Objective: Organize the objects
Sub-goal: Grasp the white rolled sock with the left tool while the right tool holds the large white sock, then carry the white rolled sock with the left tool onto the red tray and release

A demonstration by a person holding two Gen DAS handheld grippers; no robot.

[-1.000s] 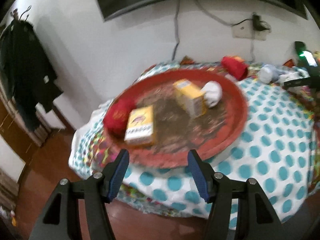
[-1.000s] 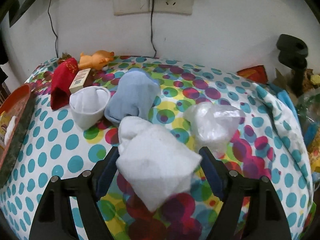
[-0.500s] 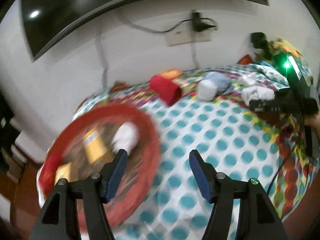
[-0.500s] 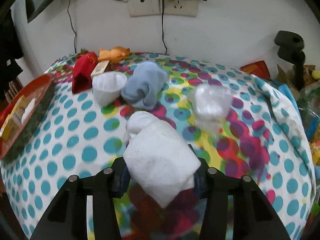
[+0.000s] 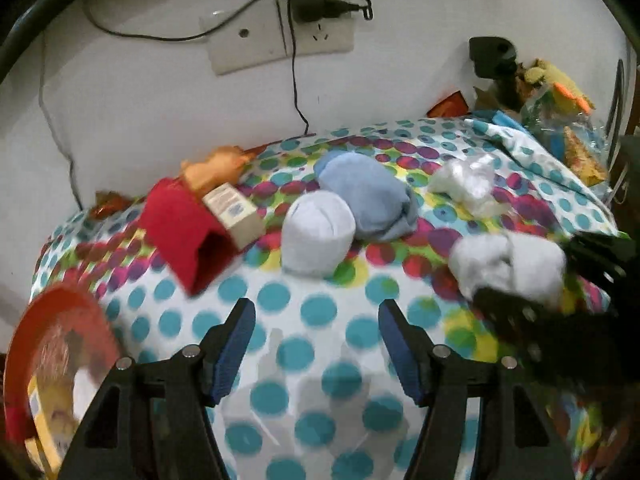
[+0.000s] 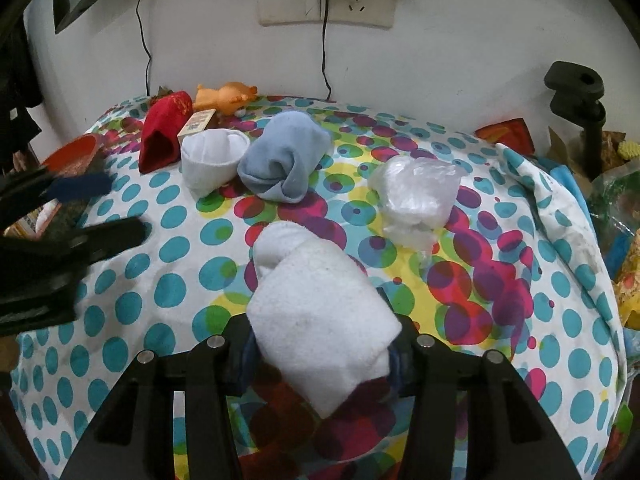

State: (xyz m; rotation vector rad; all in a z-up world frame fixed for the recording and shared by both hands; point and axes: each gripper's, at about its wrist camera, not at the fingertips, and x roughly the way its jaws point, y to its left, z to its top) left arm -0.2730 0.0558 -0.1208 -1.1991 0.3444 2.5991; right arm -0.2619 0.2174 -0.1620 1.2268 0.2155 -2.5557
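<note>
The table, under a polka-dot cloth (image 6: 168,248), fills both views. Only the left wrist view shows the red tray (image 5: 48,320) at the table's left end in full width, blurred, with yellow boxes in it; the right wrist view catches just its far rim (image 6: 76,148). Only the right wrist view shows clearly the open mouth of the red sock (image 6: 160,136) and that of the white rolled sock (image 6: 212,156). Both views show the blue sock bundle (image 6: 284,160) touching the white rolled sock, the crumpled plastic bag (image 6: 416,196) to their right, the small carton (image 5: 232,212) leaning on the red sock, and the orange toy (image 6: 228,96) by the wall.

The right gripper (image 6: 320,356) points steeply down at the table; its jaws have just been closing and now clamp the white folded sock (image 6: 320,320), which stands between the pads above the cloth, near the table's front edge. The left gripper (image 5: 316,344) points down likewise, its jaws at their widest and nothing between them, above bare cloth in front of the white rolled sock (image 5: 316,236).
</note>
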